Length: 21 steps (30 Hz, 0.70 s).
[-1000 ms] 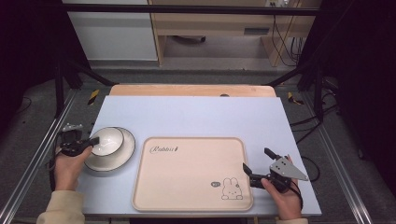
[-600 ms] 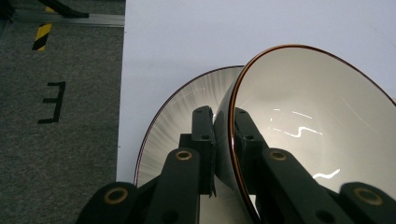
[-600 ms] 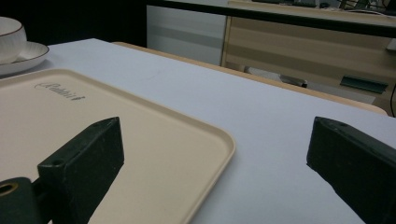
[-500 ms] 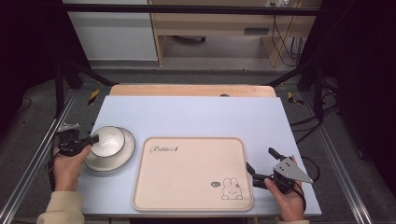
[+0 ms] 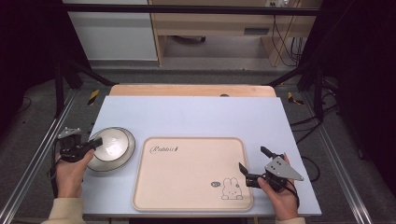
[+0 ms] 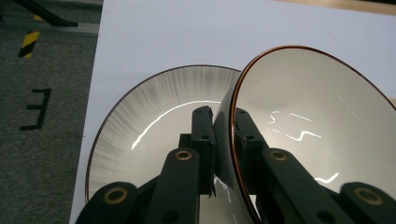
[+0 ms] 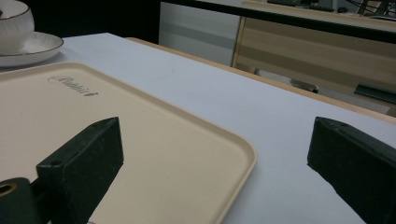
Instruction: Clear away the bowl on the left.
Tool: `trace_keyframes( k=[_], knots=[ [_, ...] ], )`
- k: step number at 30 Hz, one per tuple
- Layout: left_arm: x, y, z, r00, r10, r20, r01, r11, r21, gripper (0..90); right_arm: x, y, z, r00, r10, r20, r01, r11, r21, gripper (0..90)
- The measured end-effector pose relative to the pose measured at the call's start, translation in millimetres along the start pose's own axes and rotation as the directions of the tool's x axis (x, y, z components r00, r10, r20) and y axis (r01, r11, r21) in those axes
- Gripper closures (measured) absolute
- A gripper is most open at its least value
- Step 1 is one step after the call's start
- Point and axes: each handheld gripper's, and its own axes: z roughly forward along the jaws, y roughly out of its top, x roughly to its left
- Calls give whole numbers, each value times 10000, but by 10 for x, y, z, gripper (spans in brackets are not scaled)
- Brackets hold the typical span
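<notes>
Two grippers sit either side of the beige rectangular plastic tray with a rabbit print (image 5: 189,172). Left of that tray, the left gripper (image 6: 223,135) pinches the brown-edged rim of a white ceramic bowl (image 6: 308,116), one jaw inside and one outside, the bowl tilted over a white streaked saucer (image 6: 140,121). At the tray's right edge, the right gripper (image 5: 254,161) hovers with jaws spread wide, holding nothing, above the pale blue tabletop (image 5: 201,114).
</notes>
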Motion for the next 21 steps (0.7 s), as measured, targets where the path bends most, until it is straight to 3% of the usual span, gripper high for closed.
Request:
trace_keyframes(
  k=[8, 16, 21],
  knots=[
    [-19, 47, -60, 9999, -53, 90, 55, 9996, -282, 816, -21, 0, -25, 9998, 146, 158, -145, 9999, -58, 31],
    [-110, 107, -175, 9985, -120, 540, 154, 9979, -634, 817, -32, -16, -22, 9996, 195, 214, -195, 9998, 2, 33],
    [-198, 142, -224, 9972, 70, 746, -14, 9971, -757, 816, -53, -11, -61, 9990, 296, 349, -292, 9995, -112, 30]
  ],
)
